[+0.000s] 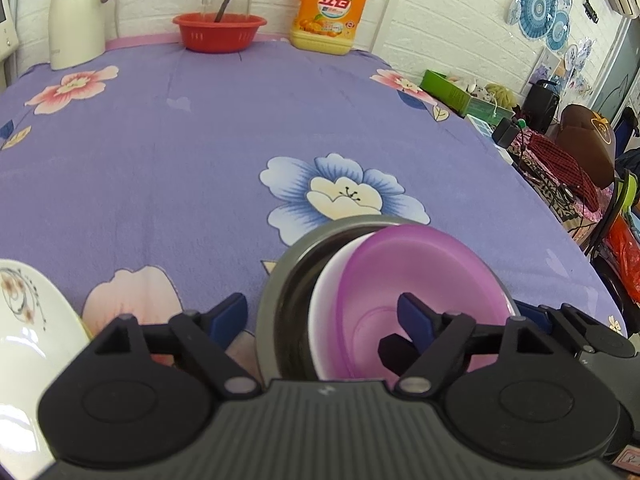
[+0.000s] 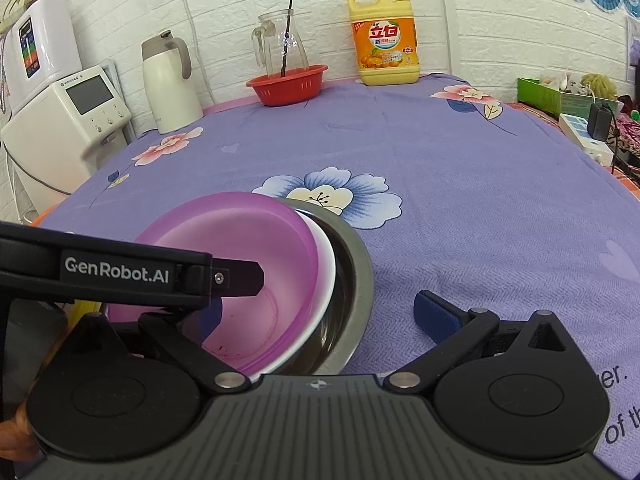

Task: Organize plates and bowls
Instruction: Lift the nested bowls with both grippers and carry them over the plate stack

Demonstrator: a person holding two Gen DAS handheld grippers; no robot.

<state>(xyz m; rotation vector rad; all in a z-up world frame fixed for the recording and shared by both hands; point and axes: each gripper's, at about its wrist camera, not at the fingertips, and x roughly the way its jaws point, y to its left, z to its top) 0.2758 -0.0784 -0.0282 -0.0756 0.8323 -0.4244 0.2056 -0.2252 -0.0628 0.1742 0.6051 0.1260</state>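
Left tongs (image 1: 320, 316), low in frame, gape around the purple bowl (image 1: 420, 280), unclenched. Right tongs (image 2: 316, 312) gape too. Tilted in the steel bowl (image 1: 280, 280), it could slip.

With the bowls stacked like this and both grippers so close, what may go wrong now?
1. The purple bowl sits tilted in the steel bowl, so it may slide or tip.
2. The left gripper is open with one finger inside it; pulling back may drag it.

A red basket (image 2: 287, 85), detergent jug (image 2: 385, 50) and thermos (image 2: 170, 84) line the wall.
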